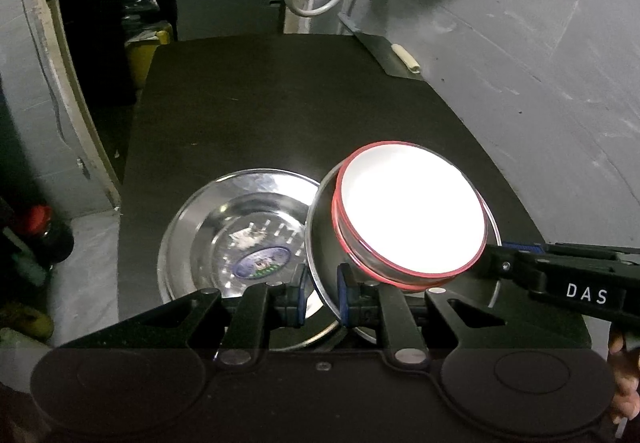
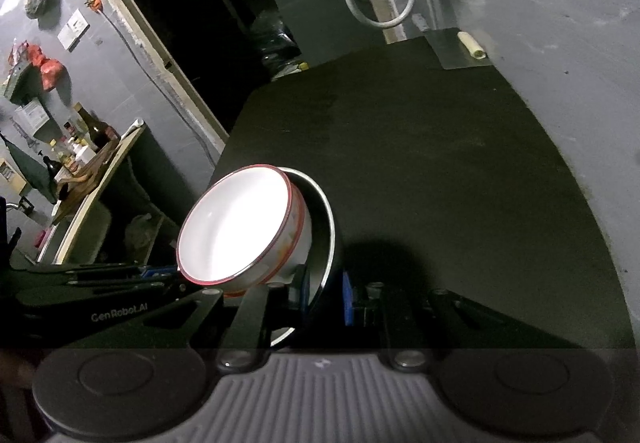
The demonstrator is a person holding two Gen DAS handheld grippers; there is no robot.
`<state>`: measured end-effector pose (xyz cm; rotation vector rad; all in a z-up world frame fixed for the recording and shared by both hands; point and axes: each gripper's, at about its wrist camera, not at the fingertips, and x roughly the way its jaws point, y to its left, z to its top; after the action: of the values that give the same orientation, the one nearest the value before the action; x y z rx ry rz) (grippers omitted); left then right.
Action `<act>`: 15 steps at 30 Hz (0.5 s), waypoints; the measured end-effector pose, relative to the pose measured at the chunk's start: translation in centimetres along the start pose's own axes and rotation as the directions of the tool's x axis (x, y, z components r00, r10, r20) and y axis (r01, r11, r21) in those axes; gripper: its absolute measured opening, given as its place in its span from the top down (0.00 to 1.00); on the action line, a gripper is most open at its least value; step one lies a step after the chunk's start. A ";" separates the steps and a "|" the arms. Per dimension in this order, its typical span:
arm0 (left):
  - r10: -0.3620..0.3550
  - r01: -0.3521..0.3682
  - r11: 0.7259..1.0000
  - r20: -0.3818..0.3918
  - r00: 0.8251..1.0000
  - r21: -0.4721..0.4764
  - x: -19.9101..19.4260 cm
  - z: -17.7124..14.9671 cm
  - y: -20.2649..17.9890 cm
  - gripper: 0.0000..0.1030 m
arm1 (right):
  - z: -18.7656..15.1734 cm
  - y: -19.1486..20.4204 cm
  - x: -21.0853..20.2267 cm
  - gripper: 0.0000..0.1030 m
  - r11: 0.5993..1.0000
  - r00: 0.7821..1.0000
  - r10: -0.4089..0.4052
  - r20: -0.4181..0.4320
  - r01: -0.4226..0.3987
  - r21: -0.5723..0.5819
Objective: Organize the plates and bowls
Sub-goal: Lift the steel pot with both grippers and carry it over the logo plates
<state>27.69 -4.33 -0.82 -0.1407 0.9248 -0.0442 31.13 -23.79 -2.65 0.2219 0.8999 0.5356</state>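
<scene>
Mid-task. My left gripper (image 1: 320, 295) and right gripper (image 2: 324, 297) both pinch the rim of the tilted steel plate (image 1: 322, 243) carrying the white bowl (image 1: 412, 211). Probably goes onto the flat plate (image 1: 208, 227) on the table (image 1: 260, 103) next.

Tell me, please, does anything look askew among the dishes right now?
Yes: the red-rimmed bowl sits tilted inside a steel plate that both tools hold by the rim, above the flat steel plate on the table; it might slide.

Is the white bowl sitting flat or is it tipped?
Tipped. The white bowl leans on a tilted metal plate, so its red rim slants and its open side faces sideways. It looks empty.
</scene>
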 end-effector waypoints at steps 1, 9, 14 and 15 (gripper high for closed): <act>0.003 -0.003 1.000 0.001 1.000 -0.003 0.0 0.0 0.2 0.85 | 0.1 0.2 0.2 0.82 1.000 1.000 0.003 -0.002 -0.003 -0.002; 0.026 -0.026 0.999 -0.005 1.000 -0.032 0.2 0.4 2.0 0.85 | 0.9 1.3 1.9 0.82 1.000 0.999 0.023 -0.023 -0.023 -0.016; 0.035 -0.036 0.998 -0.011 0.999 -0.050 0.5 0.5 3.0 0.85 | 1.3 2.0 2.9 0.82 0.999 0.999 0.030 -0.038 -0.031 -0.024; 0.037 -0.038 0.998 -0.012 0.999 -0.053 0.5 0.5 3.2 0.85 | 1.3 2.1 3.0 0.82 0.999 0.999 0.031 -0.041 -0.032 -0.026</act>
<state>28.31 -1.18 -1.38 -0.1726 0.9397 0.0142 32.96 -20.33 -3.08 0.2022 0.9291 0.5825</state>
